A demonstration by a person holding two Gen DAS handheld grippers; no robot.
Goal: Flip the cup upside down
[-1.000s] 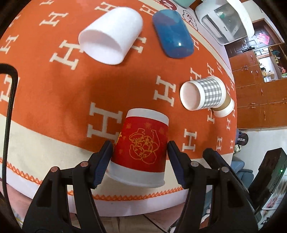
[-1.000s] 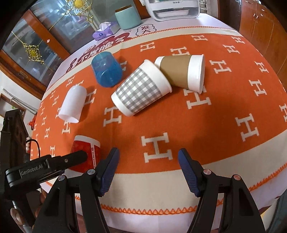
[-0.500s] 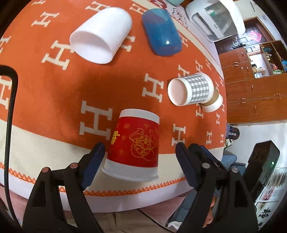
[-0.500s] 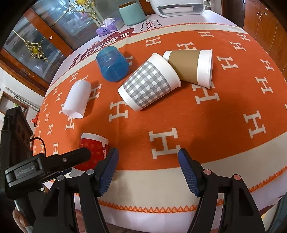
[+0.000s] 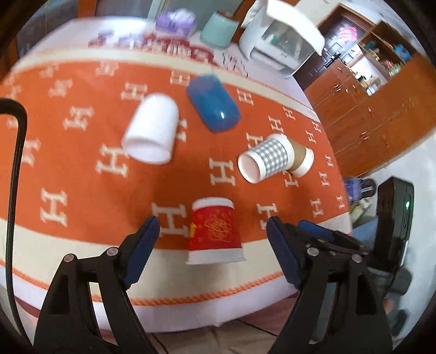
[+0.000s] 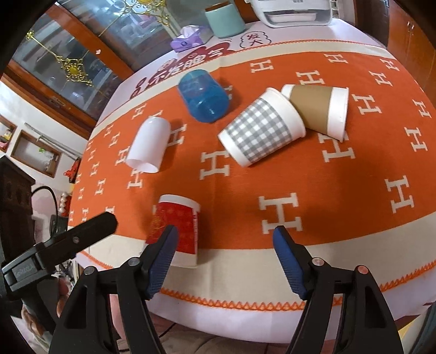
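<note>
A red paper cup (image 5: 215,231) with gold print stands upside down, rim on the cloth, near the table's front edge. It also shows in the right wrist view (image 6: 175,228). My left gripper (image 5: 212,237) is open and empty, its jaws wide apart on either side of the cup and drawn back from it. My right gripper (image 6: 226,242) is open and empty above the front edge, right of the red cup. The left gripper's body (image 6: 54,245) shows at the left of the right wrist view.
Several cups lie on their sides on the orange H-patterned cloth (image 6: 354,190): a white one (image 5: 151,130), a blue plastic one (image 5: 214,107), a grey checked one (image 5: 268,158) and a brown one (image 6: 318,109). A teal canister (image 6: 224,17), tissue box (image 6: 188,39) and white appliance (image 5: 280,43) stand at the back.
My left gripper has opened wider and pulled back and up from the red cup, which stays standing upside down. The right gripper has barely moved.
</note>
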